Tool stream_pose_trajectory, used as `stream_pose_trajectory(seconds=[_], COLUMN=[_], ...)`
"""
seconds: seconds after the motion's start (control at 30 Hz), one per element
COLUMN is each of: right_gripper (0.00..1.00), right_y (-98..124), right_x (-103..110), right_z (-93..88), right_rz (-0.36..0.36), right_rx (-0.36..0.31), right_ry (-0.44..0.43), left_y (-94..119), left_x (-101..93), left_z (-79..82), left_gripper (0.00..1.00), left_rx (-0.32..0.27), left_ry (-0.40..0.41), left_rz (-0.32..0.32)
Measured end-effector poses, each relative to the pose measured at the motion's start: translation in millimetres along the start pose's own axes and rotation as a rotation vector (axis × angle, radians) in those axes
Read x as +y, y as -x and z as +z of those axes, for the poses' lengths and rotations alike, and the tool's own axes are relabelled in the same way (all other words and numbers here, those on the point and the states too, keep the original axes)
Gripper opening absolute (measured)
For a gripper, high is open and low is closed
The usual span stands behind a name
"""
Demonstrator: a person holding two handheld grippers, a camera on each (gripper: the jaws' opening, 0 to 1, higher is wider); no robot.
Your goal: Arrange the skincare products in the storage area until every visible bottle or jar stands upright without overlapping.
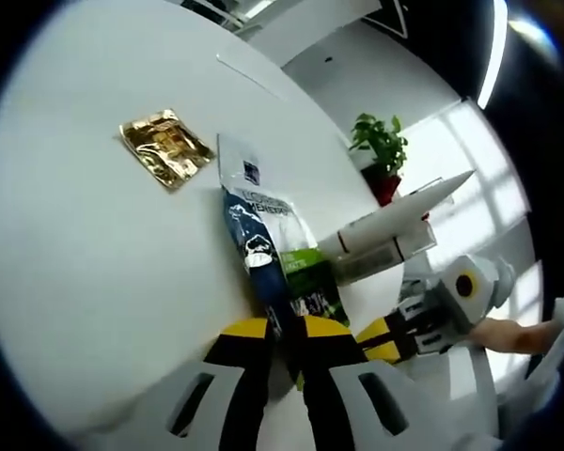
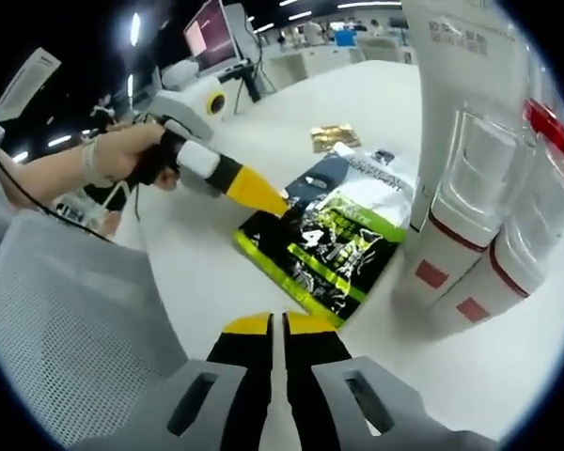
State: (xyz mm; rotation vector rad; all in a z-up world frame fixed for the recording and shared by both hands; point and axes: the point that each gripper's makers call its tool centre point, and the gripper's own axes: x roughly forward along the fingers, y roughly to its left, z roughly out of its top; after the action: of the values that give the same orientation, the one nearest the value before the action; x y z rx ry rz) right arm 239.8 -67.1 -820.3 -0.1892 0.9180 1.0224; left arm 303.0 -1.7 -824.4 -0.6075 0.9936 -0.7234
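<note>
- The white table (image 1: pixel 85 282) is round, and its far edge curves across the top of the left gripper view. Most of its top is bare.
- A gold packet (image 1: pixel 165 147) lies flat and alone, well apart from the other things and not close to the edge.
- A dark sachet with green print (image 2: pixel 334 235) lies flat near the middle of the table.
- Two white tubes with red bands (image 2: pixel 470 235) stand on their caps just beside the sachet. They touch each other, side by side.
- The left gripper (image 1: pixel 284 343) has its yellow-tipped jaws pinched on the near end of the sachet.
- In the right gripper view a hand (image 2: pixel 122 155) holds that gripper low, with its tip at the sachet's edge.
- The right gripper (image 2: pixel 284 329) hangs over bare table just in front of the sachet. Its jaws are pressed together with nothing between them.
</note>
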Motion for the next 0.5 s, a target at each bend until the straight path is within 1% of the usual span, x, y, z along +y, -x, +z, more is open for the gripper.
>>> stream_pose_trajectory(seconds=[0.17,0.2,0.27,0.33,0.5], right_gripper=[0.04,0.05,0.06,0.07,0.07], right_y=[6,8,10,12,18], right_x=[5,8,12,14,17], right_z=[9.9,13.6,16.9,19.3,22.8], right_rz=[0.008,0.017,0.03,0.024,0.023], right_rx=[-0.029,-0.048,-0.063,-0.075,-0.095], right_ry=[0.007,-0.006,-0.029,-0.016,-0.008], left_y=[2,2,4,4,6], left_x=[-2.9,-4.0,-6.3,-12.5,-17.9], left_z=[1.4,1.1,0.7,-3.2,-8.4], left_gripper=[0.09,0.11,0.13,0.16,0.18], left_rx=[-0.003,-0.001,0.0,0.001,0.015], left_ry=[-0.018,-0.022,-0.031,-0.046,-0.068], left_rz=[0.009,0.008,0.009,0.012,0.011])
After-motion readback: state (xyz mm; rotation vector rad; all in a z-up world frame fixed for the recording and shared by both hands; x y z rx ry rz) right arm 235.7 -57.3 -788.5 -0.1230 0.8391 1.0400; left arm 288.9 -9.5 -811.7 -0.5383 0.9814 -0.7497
